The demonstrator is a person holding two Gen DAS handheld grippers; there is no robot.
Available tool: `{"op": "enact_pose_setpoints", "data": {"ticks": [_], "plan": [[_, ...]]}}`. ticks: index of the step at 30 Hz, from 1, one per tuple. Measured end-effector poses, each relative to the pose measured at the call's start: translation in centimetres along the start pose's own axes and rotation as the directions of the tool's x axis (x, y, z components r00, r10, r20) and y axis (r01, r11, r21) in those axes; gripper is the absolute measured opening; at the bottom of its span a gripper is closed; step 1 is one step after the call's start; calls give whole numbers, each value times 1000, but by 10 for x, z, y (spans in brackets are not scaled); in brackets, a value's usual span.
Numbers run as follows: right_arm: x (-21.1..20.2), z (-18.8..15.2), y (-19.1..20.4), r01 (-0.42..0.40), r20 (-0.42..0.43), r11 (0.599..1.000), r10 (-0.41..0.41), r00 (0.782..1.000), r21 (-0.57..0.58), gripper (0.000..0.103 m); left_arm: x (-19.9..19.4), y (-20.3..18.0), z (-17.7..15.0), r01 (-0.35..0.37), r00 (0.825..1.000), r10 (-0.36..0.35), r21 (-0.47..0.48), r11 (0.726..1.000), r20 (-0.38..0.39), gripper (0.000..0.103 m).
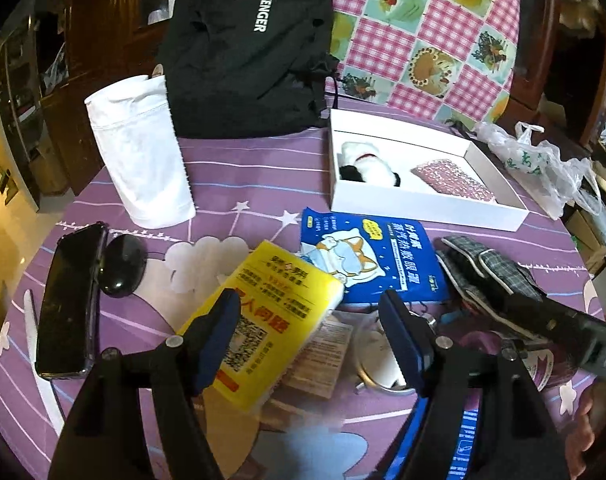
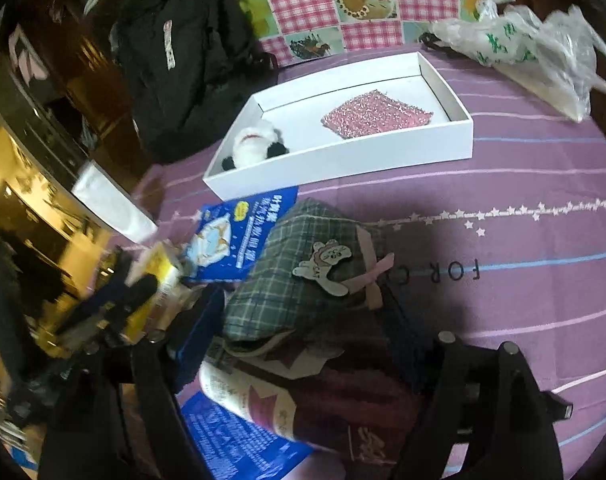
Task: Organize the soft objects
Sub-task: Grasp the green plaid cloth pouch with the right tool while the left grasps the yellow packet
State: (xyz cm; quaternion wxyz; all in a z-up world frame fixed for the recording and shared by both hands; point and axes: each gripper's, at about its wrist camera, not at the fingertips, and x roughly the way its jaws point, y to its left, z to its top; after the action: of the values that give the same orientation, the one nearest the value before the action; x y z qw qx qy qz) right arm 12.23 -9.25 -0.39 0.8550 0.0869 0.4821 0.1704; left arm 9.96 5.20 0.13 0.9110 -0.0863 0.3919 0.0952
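The left gripper [image 1: 311, 336] hangs over a purple star-printed tablecloth [image 1: 243, 184], its blue-padded jaws spread apart. The yellow tissue pack [image 1: 271, 312] lies tilted between them, under the left pad, though no pad seems to press it. Beyond sits a blue eye-mask packet [image 1: 379, 256], and to its right a plaid pouch [image 1: 487, 268]. A white box [image 1: 419, 204] holds a black-and-white plush toy [image 1: 367, 164] and a pink glittery cloth [image 1: 455, 180] (well apart). A phone [image 1: 71, 300] and black mouse [image 1: 123, 264] lie at left, a white cloth-wrapped cylinder [image 1: 139, 152] and black backpack [image 1: 247, 48] behind.
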Motion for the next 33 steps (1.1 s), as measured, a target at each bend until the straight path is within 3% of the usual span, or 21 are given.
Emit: {"op": "enact_pose_setpoints", "data": {"ticks": [5,8,13,16,17,18,23,27,30,33], "plan": [[7,1,-3,18,1,1000,-18,1000,-23,80,1,17,6,-48,998,47,-18,999,-42,75],[9,3,-12,-14,-9,1000,15,1000,20,79,0,32,9,-13,998,10,-62,998,-62,76],[10,4,-23,-66,-14,995,68,998,71,69,2,43,11,27,996,-35,-84,996,-86,79],[5,4,-23,-66,7,995,66,998,68,58,8,44,10,-15,995,7,-78,997,-101,79],[2,4,-23,-86,19,993,85,996,75,38,12,44,10,-26,993,17,-79,997,-116,79],[1,4,-24,-114,16,990,113,993,80,35,16,45,9,-30,991,19,-82,996,-132,79],[-2,6,-24,-106,23,991,105,994,78,32,28,46,6,-20,986,8,-70,997,-167,79],[-1,5,-21,-94,20,993,93,995,66,32,39,46,1,21,977,-36,-72,997,-212,90],[0,4,-20,-85,19,995,84,996,60,32,42,50,0,39,973,-59,-95,995,-223,92],[0,4,-19,-77,21,996,76,997,53,33,47,50,-1,74,963,-99,-105,992,-252,102]]}}
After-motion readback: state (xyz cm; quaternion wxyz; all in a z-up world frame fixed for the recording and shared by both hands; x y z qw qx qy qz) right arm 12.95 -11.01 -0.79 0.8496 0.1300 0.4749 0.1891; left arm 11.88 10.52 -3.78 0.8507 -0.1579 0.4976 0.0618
